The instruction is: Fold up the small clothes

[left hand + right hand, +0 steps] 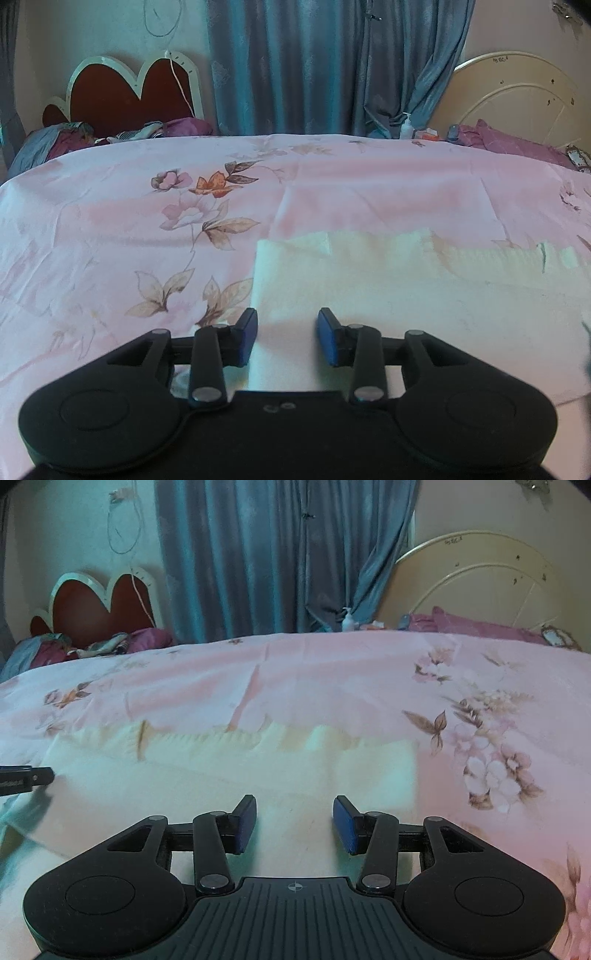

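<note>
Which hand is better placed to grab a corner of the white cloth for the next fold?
Left, probably. The left gripper sits over the white cloth's left edge, jaws open with the corner just ahead. The right gripper is over the cloth's middle, its corner off to the side.

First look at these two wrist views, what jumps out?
A pale white cloth lies flat on the pink floral bedsheet, filling the near middle of both views. The left hand-held gripper and the right hand-held gripper each hang over it, jaws apart, nothing between them. Behind the bed, blue curtains fill the far wall.
</note>
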Action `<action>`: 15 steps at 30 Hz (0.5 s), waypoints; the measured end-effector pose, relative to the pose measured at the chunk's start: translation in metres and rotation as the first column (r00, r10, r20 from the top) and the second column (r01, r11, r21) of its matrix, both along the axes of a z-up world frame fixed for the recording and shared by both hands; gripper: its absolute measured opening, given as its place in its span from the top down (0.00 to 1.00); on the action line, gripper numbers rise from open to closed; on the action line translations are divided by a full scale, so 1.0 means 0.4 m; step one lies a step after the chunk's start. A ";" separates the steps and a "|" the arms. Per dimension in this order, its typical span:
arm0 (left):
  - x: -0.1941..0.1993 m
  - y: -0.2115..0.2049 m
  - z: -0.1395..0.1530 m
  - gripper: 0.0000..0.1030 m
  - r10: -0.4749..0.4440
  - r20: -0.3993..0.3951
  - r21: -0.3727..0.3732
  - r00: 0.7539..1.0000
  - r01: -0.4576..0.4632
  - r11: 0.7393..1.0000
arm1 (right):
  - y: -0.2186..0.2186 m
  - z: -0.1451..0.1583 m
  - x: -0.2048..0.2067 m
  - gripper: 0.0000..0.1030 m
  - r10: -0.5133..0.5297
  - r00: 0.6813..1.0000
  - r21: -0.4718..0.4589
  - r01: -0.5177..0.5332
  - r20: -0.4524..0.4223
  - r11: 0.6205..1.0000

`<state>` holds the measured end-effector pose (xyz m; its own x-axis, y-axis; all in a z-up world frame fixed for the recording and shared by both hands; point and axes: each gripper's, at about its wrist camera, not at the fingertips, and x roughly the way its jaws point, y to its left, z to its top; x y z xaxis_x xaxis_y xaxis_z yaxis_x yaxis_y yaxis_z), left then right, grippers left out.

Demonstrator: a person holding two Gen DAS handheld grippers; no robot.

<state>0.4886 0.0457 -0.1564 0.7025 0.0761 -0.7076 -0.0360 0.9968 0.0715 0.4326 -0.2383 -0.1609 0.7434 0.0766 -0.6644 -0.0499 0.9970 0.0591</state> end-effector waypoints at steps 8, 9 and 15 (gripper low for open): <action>-0.070 -0.029 0.022 0.63 -0.036 -0.015 -0.019 0.999 0.036 0.999 | -0.011 -0.026 -0.041 0.55 -0.023 0.998 -0.015 0.022 -0.063 1.000; -0.077 -0.032 0.021 0.63 -0.039 -0.019 -0.020 0.999 0.039 0.999 | -0.012 -0.017 -0.048 0.55 -0.028 0.998 -0.014 0.027 -0.058 1.000; -0.127 -0.056 0.031 0.63 -0.051 -0.022 -0.043 0.998 0.050 0.998 | -0.004 0.026 -0.105 0.55 0.013 1.000 0.009 -0.013 -0.026 1.000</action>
